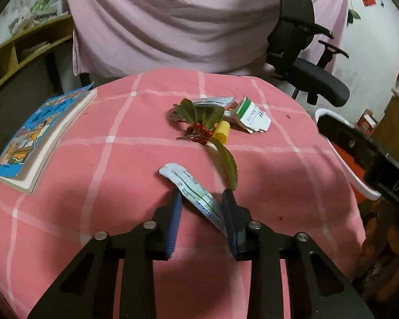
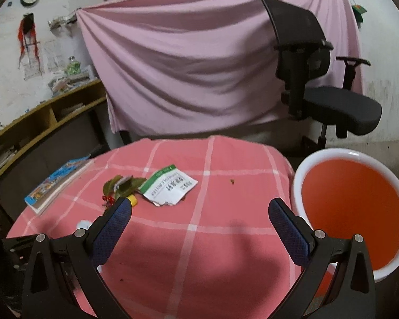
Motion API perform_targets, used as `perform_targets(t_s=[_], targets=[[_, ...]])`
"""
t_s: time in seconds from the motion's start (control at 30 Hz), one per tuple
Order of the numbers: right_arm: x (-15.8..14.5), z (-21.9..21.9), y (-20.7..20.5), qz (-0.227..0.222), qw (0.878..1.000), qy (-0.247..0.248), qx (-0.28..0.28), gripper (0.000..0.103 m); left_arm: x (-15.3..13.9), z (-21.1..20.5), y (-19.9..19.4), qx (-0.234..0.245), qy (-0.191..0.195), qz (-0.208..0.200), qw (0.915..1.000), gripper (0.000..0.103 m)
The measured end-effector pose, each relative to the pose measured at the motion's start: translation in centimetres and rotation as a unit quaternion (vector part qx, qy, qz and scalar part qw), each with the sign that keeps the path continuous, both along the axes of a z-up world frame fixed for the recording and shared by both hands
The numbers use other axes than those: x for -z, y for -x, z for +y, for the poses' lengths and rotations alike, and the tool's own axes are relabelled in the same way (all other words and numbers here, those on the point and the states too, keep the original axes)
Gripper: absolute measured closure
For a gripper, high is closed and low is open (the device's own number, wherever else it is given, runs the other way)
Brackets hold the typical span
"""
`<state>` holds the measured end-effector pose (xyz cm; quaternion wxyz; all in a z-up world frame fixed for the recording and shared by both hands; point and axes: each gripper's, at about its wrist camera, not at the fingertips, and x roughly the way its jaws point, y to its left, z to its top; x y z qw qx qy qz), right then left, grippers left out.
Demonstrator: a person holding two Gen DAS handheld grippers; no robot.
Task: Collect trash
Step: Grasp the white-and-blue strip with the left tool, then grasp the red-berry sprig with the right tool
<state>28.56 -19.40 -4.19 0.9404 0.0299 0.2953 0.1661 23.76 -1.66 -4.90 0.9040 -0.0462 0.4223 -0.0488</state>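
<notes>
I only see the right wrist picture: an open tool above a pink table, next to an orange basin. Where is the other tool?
Observer: The left tool is low over the table's near side, with a white-and-blue wrapper lying between its fingers.
Visitor: Is it gripped?
Observer: Not firmly, I think. Pink tablecloth shows between one finger and the wrapper.
Visitor: Any rubbish I'm missing?
Observer: A long leaf runs from the berries toward that tool.
</notes>
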Motion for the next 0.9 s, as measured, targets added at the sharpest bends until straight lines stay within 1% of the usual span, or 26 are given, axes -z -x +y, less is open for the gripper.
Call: perform_targets(t_s=[0.03,0.13,0.2,0.23,0.27,0.33,0.37,0.47,0.53,0.63,0.7,0.73,0.83,0.9], targets=[[0.0,0.1,0.1,0.000,1.000,0.001,-0.004,0.001,0.0,0.5,0.0,0.000,0.005,0.000,1.0000,0.086],[0.0,0.8,0.3,-0.004,1.000,0.006,-0.023,0.010,-0.1,1.9,0.4,0.000,0.022,-0.006,0.9997,0.088],[0.1,1.4,0.4,0.000,0.999,0.011,-0.045,0.023,-0.3,2.8,0.8,-0.001,0.027,-0.012,0.9996,0.089],[0.2,1.8,0.4,0.002,0.998,0.013,-0.059,0.036,-0.4,3.1,1.0,-0.003,0.027,-0.017,0.9995,0.089],[0.3,2.2,0.4,0.005,0.997,0.016,-0.069,0.042,-0.5,3.6,1.2,-0.009,0.024,-0.023,0.9994,0.089],[0.4,2.9,0.4,0.009,0.996,0.022,-0.086,0.045,-0.8,4.7,1.7,-0.024,0.026,-0.035,0.9988,0.090],[0.5,3.3,0.5,0.011,0.995,0.022,-0.095,0.049,-0.8,5.4,1.9,-0.033,0.031,-0.040,0.9982,0.090],[0.9,4.3,0.0,0.028,0.993,0.020,-0.112,0.051,-0.9,6.8,1.7,-0.054,0.034,-0.044,0.9970,0.090],[1.2,5.1,-0.5,0.046,0.991,0.012,-0.124,0.051,-0.9,8.0,1.6,-0.066,0.054,-0.040,0.9956,0.090],[2.1,6.2,-1.9,0.092,0.984,-0.015,-0.154,0.051,-0.9,9.2,1.6,-0.080,0.075,-0.039,0.9933,0.090],[2.8,6.8,-2.8,0.124,0.977,-0.031,-0.169,0.051,-1.1,9.9,1.9,-0.088,0.088,-0.045,0.9912,0.090],[3.0,7.0,-3.1,0.134,0.975,-0.036,-0.174,0.051,-1.2,10.2,2.0,-0.092,0.092,-0.048,0.9903,0.091],[2.9,8.0,-3.3,0.140,0.972,-0.038,-0.185,0.051,-1.4,10.6,2.5,-0.095,0.097,-0.050,0.9895,0.091],[2.9,8.9,-3.2,0.141,0.971,-0.028,-0.193,0.051,-1.5,10.6,2.5,-0.094,0.093,-0.052,0.9898,0.091]])
